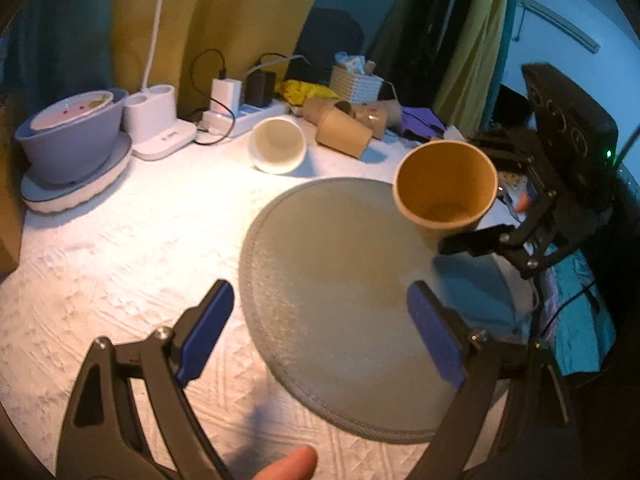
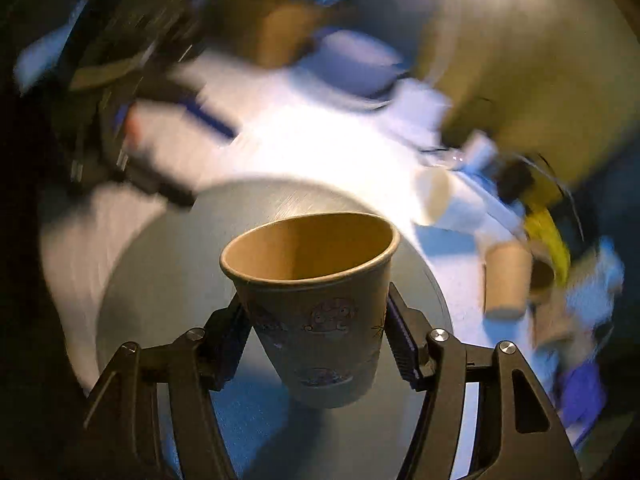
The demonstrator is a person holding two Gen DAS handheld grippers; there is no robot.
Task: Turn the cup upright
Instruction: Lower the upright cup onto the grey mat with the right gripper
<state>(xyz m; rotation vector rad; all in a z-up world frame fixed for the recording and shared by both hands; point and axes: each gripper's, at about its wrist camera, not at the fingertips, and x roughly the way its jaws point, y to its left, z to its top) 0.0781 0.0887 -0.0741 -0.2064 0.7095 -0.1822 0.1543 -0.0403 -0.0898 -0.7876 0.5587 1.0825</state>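
A brown paper cup (image 2: 320,312) with small printed drawings is held mouth up between the fingers of my right gripper (image 2: 316,336), above a round grey mat (image 2: 168,280). In the left wrist view the same cup (image 1: 446,188) hangs over the mat's (image 1: 340,280) far right edge, with the right gripper (image 1: 500,236) shut on it from the right. My left gripper (image 1: 320,328) is open and empty, its blue pads (image 1: 208,336) wide apart over the mat's near side.
A white cup (image 1: 276,144) and several brown cups (image 1: 344,132) lie on their sides at the back of the white cloth. A grey bowl (image 1: 72,136) on a stand sits at far left, next to a white lamp base (image 1: 160,124) and a power strip (image 1: 248,112).
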